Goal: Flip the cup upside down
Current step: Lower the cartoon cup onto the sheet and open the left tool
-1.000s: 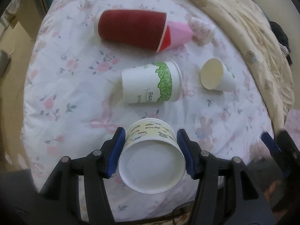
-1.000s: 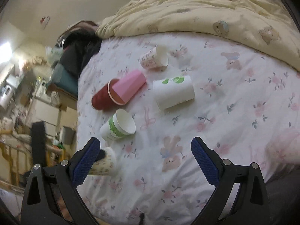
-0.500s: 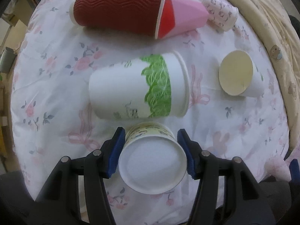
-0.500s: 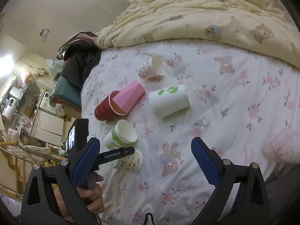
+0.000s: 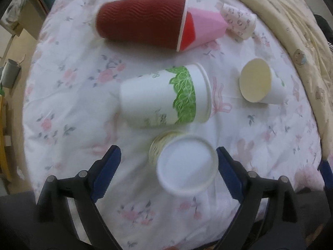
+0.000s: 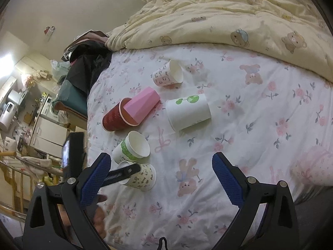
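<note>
Here are the left tongs [image 5: 167, 162], spread wide, blue pads well clear on the left side and just beside the rim on the right of the small patterned cup [image 5: 183, 164]. That cup sits on the flowered bed sheet [image 5: 72, 104] between the open fingers, its white base facing up toward the camera; from the right wrist view the same patterned cup [image 6: 142, 177] appears upside down on its rim, tilted slightly, with one dark finger of the left tongs [image 6: 122, 174] lying against its near side. Whether that finger truly touches is hard to tell. Just behind it lies the green-banded cup [image 5: 164, 96] on its side, mouth to the right, very near the patterned one. Further back, the red ribbed cup [image 5: 141, 20] lies on its side with a pink cup [image 5: 206, 28] tucked into its mouth. A small pink-printed cup [image 5: 239, 21] lies by the pink one's far end, and a white cup with a cream interior [image 5: 258, 83] lies on its side off to the right. The right tongs [image 6: 161, 176] hang above the sheet, also spread wide, gripping nothing. A yellow bear-print quilt [image 6: 229, 16] is bunched along the far edge of the bed, and a dark pile of clothes [image 6: 87, 62] sits at its corner.
</note>
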Demonstrator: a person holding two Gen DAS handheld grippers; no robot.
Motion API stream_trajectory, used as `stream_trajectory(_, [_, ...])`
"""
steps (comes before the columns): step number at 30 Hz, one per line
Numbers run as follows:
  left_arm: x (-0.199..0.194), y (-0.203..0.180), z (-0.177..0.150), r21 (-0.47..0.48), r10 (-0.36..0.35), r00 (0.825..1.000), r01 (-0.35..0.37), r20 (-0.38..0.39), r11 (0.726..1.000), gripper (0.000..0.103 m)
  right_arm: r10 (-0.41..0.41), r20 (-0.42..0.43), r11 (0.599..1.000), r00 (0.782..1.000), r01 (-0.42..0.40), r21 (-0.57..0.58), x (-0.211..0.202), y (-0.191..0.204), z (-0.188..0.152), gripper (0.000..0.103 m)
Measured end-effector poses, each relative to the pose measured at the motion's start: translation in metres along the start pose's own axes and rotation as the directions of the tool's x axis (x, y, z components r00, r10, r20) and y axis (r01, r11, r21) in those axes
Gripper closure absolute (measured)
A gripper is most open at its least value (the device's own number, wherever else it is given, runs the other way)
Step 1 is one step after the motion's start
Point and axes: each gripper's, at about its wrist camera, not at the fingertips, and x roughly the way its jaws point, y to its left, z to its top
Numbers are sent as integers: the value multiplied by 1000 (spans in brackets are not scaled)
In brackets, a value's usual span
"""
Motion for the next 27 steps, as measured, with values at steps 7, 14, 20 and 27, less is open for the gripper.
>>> stream_trajectory(7, [-71, 23, -29, 60, -4, 979, -8, 204, 998, 14, 5, 2, 998, 1000, -5, -69, 0, 14, -6, 3])
stream_trajectory(14, [-132, 52, -62, 69, 8, 893, -44, 450, 997, 5, -22, 53, 969, 998, 34, -245, -13, 48, -21, 3])
stream_trajectory(20, [-148, 64, -97, 57, 21, 850, -60, 527, 997, 0, -38, 78, 909, 996, 67, -411, -31, 81, -58, 3])
stream_trajectory(27, [-137, 66, -123, 46, 60, 841, -100, 538, 994, 0, -79, 102, 904, 992, 115, -411, -30, 81, -88, 3])
